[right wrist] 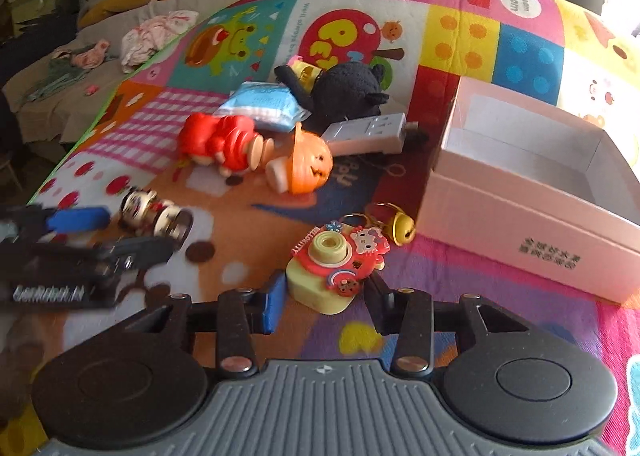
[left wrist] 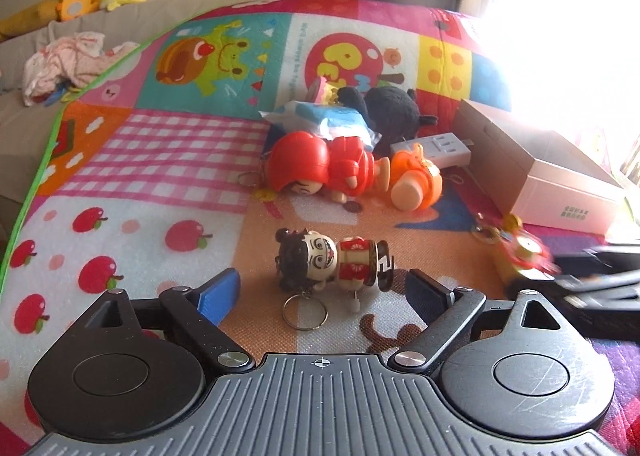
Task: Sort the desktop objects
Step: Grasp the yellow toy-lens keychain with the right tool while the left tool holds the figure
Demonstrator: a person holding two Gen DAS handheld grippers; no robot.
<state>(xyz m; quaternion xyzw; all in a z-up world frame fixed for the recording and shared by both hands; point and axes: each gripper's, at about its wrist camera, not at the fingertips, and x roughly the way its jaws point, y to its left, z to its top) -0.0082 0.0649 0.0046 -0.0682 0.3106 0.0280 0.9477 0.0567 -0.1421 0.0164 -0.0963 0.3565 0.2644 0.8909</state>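
Observation:
A small doll keychain with black hair buns and a red-and-black body lies on its side on the colourful play mat. My left gripper stands open around its near end, and neither blue pad touches it. A yellow and red toy camera with a cartoon charm sits between the fingers of my right gripper, which is shut on it. In the left wrist view the toy camera and my right gripper show blurred at the right. A pale pink open box lies just right of the camera.
Further back on the mat lie a red-hooded figure, an orange pumpkin figure, a black plush, a blue tissue packet and a white power adapter. A gold bell keyring lies by the box. The mat's green edge runs along the left.

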